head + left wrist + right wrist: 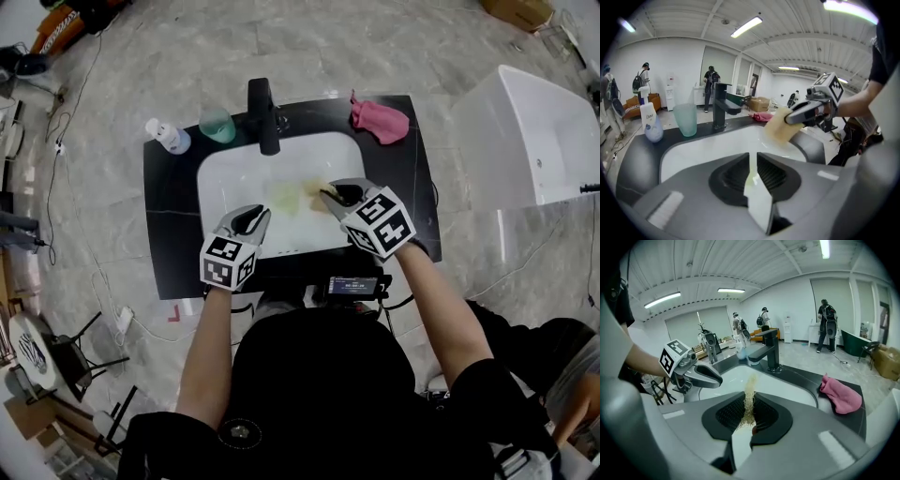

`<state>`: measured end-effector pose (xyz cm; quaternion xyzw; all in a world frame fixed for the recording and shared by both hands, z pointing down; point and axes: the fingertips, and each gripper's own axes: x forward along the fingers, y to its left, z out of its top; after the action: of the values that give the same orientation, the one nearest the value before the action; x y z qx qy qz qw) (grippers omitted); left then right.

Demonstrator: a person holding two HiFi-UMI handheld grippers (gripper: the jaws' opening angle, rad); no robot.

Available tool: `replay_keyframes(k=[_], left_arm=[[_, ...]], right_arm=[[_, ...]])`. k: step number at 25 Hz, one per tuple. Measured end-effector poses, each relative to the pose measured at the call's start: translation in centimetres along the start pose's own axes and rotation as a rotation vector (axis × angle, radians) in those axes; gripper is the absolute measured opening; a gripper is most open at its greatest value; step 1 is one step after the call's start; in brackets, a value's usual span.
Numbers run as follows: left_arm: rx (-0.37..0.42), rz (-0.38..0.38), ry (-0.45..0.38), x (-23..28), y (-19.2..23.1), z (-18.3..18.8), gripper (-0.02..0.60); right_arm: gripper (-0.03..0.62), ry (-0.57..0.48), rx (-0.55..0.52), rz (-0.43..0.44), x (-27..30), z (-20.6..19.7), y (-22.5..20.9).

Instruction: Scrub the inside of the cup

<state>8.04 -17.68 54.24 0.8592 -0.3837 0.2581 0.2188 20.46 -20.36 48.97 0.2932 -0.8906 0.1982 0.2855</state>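
Pinching the sponge (pixel 750 387) in my right hand-held gripper (pixel 751 414), my left hand-held gripper (pixel 753 164) pressed together empty, I am risking toppling the cup (pixel 217 127), standing unheld on the surface (pixel 173 216) beside the tap (pixel 265 112).

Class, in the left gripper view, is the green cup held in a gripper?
No, the green cup stands on the black counter beside the faucet.

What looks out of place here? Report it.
The left gripper is shut on nothing while the green cup stands on the counter beside the faucet; the right gripper grips a scrub pad over the sink.
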Motion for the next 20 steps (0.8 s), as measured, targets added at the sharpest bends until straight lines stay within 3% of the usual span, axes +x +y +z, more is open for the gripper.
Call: replay_keyframes(k=[6, 20], left_arm=[[-0.012, -0.013, -0.027, -0.4, -1.7, 0.5, 0.0], [0.019, -0.033, -0.016, -0.8, -3.2, 0.5, 0.0]], right_arm=[[0.041, -0.013, -0.01, 0.002, -0.7, -0.1, 1.1], [0.041, -0.034, -0.046, 0.019, -1.0, 1.1, 1.7]])
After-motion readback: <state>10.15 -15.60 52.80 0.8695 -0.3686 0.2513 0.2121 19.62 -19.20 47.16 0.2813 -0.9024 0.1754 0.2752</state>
